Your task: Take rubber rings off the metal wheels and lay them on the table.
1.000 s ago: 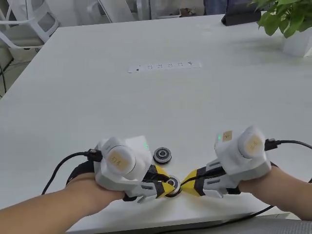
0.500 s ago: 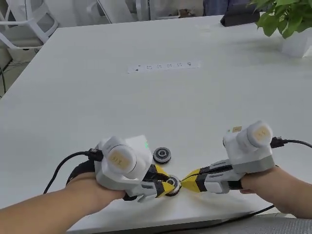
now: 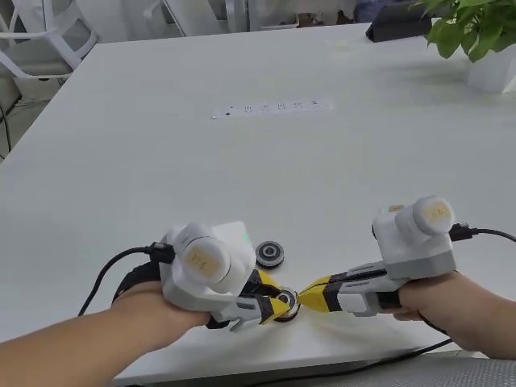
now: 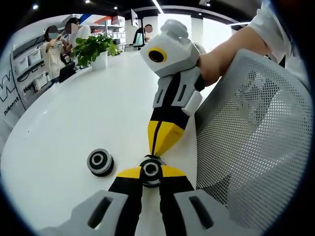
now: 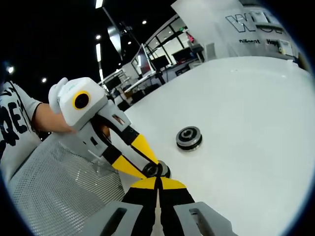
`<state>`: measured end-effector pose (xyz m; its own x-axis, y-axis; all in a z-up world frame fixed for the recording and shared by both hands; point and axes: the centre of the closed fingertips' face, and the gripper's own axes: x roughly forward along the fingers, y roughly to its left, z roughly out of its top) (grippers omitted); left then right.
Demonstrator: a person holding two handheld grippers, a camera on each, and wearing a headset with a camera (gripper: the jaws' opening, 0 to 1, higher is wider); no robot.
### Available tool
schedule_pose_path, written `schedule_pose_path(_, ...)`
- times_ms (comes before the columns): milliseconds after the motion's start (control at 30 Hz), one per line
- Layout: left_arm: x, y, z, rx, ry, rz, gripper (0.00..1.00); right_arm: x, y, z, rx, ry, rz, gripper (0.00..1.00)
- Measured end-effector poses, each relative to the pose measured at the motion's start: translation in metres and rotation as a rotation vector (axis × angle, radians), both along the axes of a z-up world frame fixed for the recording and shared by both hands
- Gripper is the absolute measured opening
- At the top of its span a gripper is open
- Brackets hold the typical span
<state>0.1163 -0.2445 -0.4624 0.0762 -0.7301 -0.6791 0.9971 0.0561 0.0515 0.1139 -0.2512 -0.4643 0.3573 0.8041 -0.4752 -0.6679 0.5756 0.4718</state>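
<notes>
A small metal wheel (image 3: 286,307) with a dark rubber ring is held just above the white table's near edge. My left gripper (image 3: 276,304) is shut on it; in the left gripper view the wheel (image 4: 150,168) sits between the yellow jaw tips. My right gripper (image 3: 304,297) comes in from the right, jaws pressed together on the ring's rim; its yellow tips (image 4: 158,147) meet the wheel's far side. In the right gripper view the wheel (image 5: 158,170) is just beyond my closed jaws. A second wheel (image 3: 269,254) with its ring on lies flat on the table close behind.
A white power strip (image 3: 272,109) lies mid-table. A potted plant (image 3: 472,28) stands at the far right corner. A grey mesh chair back (image 4: 251,137) is just off the table's near edge (image 3: 339,355). Cables trail from both grippers.
My right gripper has rolled and drawn slightly to the right, its body lifting, while its tips stay at the wheel. The left gripper and the second wheel have held still.
</notes>
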Motion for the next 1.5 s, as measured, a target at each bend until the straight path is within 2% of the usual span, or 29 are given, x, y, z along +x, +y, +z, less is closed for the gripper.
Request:
schedule_pose_path(600,-0.001,0.000,0.000,0.003,0.003,-0.003,0.06,-0.004,0.012,0.008,0.026,-0.014,0.050,0.00)
schedule_pose_path(800,-0.001,-0.001,0.000,0.001,0.006,-0.003,0.07,-0.006,0.019,0.016,0.071,-0.023,0.070,0.00)
schedule_pose_path(967,-0.002,0.000,0.000,-0.003,0.004,-0.005,0.07,-0.005,0.015,0.014,0.072,-0.022,0.058,0.00)
schedule_pose_path(1200,-0.002,0.000,0.000,-0.006,-0.002,0.003,0.07,-0.004,0.011,0.010,0.040,-0.038,0.053,0.00)
schedule_pose_path(1500,-0.002,0.001,0.000,0.003,0.009,0.004,0.07,-0.003,0.006,0.009,0.037,-0.033,0.035,0.00)
